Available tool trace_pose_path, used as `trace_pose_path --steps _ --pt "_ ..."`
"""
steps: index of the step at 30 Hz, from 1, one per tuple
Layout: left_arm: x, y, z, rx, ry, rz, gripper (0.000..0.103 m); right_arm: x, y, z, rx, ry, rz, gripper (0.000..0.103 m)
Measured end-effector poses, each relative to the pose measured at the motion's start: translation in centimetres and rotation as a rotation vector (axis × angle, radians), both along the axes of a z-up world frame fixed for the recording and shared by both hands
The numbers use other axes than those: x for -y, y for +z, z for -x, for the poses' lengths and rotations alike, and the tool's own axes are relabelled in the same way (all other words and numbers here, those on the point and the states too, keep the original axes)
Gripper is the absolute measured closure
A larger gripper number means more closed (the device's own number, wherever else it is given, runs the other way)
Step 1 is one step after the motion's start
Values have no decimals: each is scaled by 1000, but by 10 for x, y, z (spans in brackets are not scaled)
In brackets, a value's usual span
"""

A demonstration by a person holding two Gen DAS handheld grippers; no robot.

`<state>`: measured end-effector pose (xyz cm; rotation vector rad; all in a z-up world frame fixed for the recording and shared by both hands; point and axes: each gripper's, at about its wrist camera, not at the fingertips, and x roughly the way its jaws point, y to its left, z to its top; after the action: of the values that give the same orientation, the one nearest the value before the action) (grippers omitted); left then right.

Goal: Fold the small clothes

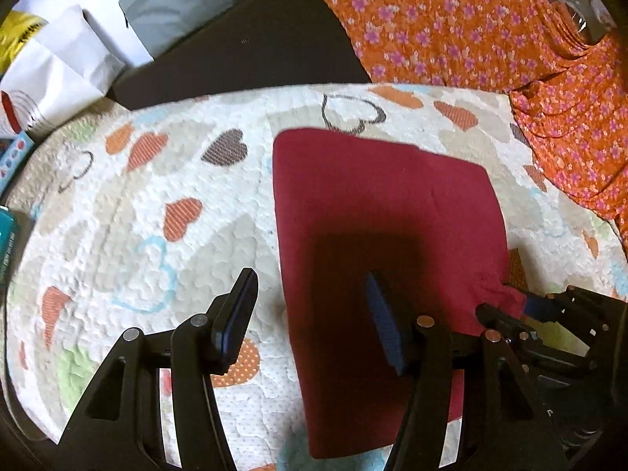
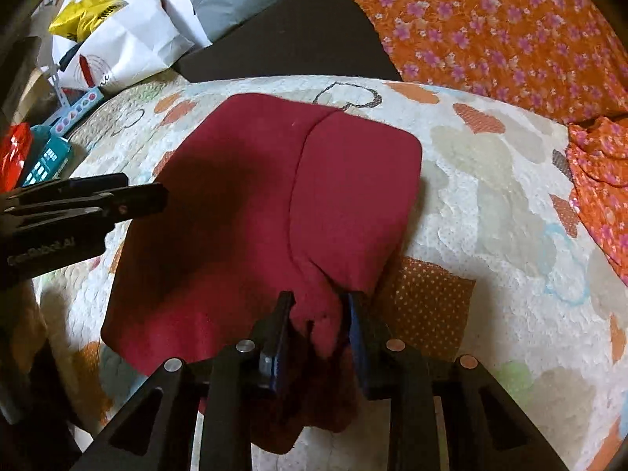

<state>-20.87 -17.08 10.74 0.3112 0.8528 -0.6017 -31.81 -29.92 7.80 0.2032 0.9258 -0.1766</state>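
A dark red small garment (image 1: 376, 212) lies folded on a white quilted mat with heart prints (image 1: 157, 204). It also shows in the right wrist view (image 2: 251, 204) with a seam running down it. My left gripper (image 1: 310, 314) is open and empty, hovering over the garment's left edge. My right gripper (image 2: 318, 329) is shut on a bunched near corner of the red garment. The right gripper shows in the left wrist view (image 1: 526, 306) at the garment's right corner. The left gripper shows in the right wrist view (image 2: 117, 200) at the left.
An orange floral cloth (image 1: 490, 31) lies at the back right. A dark board (image 1: 243, 51) and white bags (image 1: 66, 59) sit behind the mat. Boxes and packets (image 2: 43, 157) lie at the left of the mat (image 2: 490, 180).
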Motion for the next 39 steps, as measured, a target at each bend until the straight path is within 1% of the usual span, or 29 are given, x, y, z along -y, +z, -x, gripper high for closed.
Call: trace_pose_path --steps 4,6,7,8,10,12,16,20,24,31,39 --pt "-5 10 5 25 -6 28 46 8 9 9 18 -38 -101 77" --pt "-7 14 7 39 -7 44 46 13 20 17 61 -72 -161 76" --pt "-8 16 8 47 -4 48 46 14 25 19 75 -83 -172 75" --pt "-8 18 9 49 -1 50 46 13 31 23 88 -95 -172 73" --pt "-11 20 9 44 1 70 46 9 41 25 100 -110 -136 65" --pt "-12 22 10 44 5 85 46 5 50 28 117 -121 -102 64" --pt "-12 22 15 54 -3 78 46 -2 63 29 139 -131 -79 61" --pt "-13 24 17 60 -12 78 46 -8 72 29 158 -132 -62 60" --pt "-14 25 16 67 -11 84 46 -6 75 28 164 -145 -62 60" --pt "-12 24 15 65 -13 65 46 -7 68 23 140 -146 -81 60" --pt "-10 26 17 75 -17 64 46 -6 62 20 130 -145 -88 60"
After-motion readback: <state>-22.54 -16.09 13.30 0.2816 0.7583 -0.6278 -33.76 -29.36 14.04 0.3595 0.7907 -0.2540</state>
